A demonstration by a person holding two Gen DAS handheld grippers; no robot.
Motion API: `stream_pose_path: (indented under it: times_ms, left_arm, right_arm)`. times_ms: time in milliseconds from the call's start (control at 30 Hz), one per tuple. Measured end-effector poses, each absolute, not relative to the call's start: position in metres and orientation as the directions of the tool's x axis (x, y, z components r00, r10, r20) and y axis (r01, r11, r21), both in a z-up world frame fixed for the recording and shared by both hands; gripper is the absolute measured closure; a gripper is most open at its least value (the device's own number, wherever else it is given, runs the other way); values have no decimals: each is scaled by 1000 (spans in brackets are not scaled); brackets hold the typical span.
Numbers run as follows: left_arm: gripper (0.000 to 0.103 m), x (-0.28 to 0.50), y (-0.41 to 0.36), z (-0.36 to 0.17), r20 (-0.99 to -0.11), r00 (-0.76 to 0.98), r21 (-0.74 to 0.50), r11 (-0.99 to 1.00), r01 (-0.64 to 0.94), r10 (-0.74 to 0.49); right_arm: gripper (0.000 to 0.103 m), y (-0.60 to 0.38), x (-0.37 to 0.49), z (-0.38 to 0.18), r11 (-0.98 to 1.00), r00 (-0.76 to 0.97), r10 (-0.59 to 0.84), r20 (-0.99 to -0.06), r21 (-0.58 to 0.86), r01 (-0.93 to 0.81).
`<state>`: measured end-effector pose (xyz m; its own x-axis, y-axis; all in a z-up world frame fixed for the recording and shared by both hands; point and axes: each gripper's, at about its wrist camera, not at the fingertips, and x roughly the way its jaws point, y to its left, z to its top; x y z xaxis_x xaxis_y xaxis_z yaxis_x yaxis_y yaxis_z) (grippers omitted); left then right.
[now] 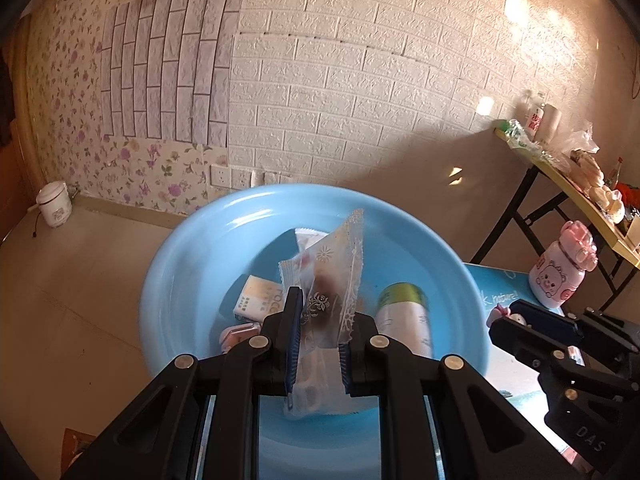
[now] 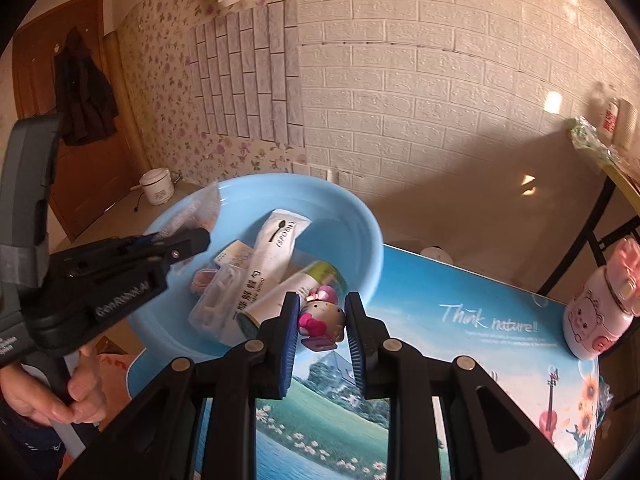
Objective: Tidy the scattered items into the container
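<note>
A light blue basin sits at the table's left end and holds several items: a spoon packet, a green-capped tube and a small box. My left gripper is shut on a clear snack packet and holds it above the basin. My right gripper is shut on a pink and white cat toy, just above the table near the basin's rim.
A pink pig-print bottle stands on the picture-print table at the right. A folding table with clutter stands behind. A rice cooker sits on the floor by the wall.
</note>
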<state>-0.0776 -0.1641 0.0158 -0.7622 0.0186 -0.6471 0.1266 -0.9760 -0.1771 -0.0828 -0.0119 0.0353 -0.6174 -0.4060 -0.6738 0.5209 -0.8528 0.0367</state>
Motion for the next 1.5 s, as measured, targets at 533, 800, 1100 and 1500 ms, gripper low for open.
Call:
stream_pose_path:
  times_ms: [533,800,1100,1500]
  left_arm:
    - [25,-73,-184,16,-623,-781,-171,-966,195,-47]
    - [21,-72,-186,19,-612,-790,-178,-967,183,-37]
    - [19,-68,-197,19,-614,-787,-192,-958,214,-53]
    - [13,-65,-199,14,-632,-773,-206,-949,239,-57]
  right_arm:
    - [79,-42,-94,29,-820,-587,-435,-683,30,572]
    - [79,-44,-99,24,-825,-586,-424,-690,28,564]
    - [78,-55,-115,39,-800,-582,-487,-651,66,596]
    - [18,-36,-112,44,-851,-639,-431,-637,51,523]
